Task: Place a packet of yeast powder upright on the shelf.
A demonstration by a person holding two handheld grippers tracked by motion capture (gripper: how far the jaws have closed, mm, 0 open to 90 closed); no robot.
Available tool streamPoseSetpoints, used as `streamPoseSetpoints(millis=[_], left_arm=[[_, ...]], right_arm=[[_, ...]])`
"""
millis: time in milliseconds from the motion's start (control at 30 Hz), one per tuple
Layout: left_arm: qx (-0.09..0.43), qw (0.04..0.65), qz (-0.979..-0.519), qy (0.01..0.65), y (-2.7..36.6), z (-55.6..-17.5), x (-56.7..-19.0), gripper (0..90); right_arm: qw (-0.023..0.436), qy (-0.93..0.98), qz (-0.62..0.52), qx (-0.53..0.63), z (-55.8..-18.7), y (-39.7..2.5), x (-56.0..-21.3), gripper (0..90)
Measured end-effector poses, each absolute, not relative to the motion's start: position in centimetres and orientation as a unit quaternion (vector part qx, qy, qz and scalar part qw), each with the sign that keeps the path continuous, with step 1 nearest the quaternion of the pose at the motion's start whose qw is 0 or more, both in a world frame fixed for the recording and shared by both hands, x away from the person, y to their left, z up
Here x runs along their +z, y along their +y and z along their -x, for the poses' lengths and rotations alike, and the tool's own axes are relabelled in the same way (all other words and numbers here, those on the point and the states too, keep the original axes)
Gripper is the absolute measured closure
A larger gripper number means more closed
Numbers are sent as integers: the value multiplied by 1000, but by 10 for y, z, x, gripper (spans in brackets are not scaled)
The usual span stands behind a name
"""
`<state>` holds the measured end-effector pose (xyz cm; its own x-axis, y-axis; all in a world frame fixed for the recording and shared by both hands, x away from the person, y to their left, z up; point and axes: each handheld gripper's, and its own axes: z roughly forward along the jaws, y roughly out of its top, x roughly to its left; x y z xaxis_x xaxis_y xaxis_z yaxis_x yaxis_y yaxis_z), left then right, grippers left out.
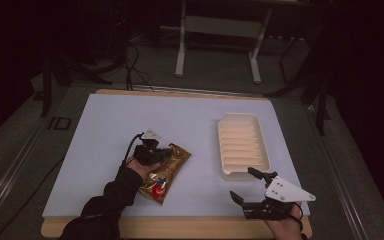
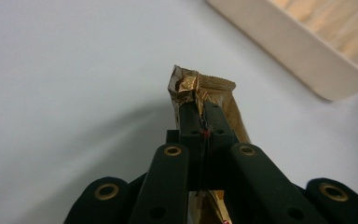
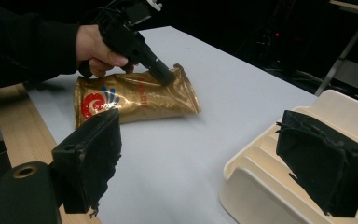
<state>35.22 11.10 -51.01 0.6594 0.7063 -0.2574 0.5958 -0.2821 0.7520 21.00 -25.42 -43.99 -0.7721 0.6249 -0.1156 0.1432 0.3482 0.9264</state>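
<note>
A gold snack bag (image 1: 166, 175) with a red and blue logo lies on the white table top, left of centre. My left gripper (image 1: 167, 152) is shut on its upper edge, near one corner. In the left gripper view the black jaws (image 2: 200, 112) pinch crumpled gold foil of the bag (image 2: 219, 91). The right gripper view shows the bag (image 3: 135, 98) lying flat, with the left gripper (image 3: 164, 76) pressed onto its top end. My right gripper (image 1: 241, 183) hovers open near the front right table edge, nothing between its fingers (image 3: 91, 156).
An empty cream ribbed tray (image 1: 240, 145) stands right of the bag, just beyond my right gripper; its rim (image 3: 256, 182) is close to the right jaw. The table's wooden front edge (image 1: 180, 226) runs below both hands. Dark frames and cables stand behind the table.
</note>
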Motion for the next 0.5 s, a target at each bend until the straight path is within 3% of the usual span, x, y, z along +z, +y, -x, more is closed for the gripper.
streamPoseSetpoints(millis=[500], left_arm=[[55,493,-789,363,115,-326,-481,900]], right_arm=[[237,781,-249,521,-209,-256,-437,135]])
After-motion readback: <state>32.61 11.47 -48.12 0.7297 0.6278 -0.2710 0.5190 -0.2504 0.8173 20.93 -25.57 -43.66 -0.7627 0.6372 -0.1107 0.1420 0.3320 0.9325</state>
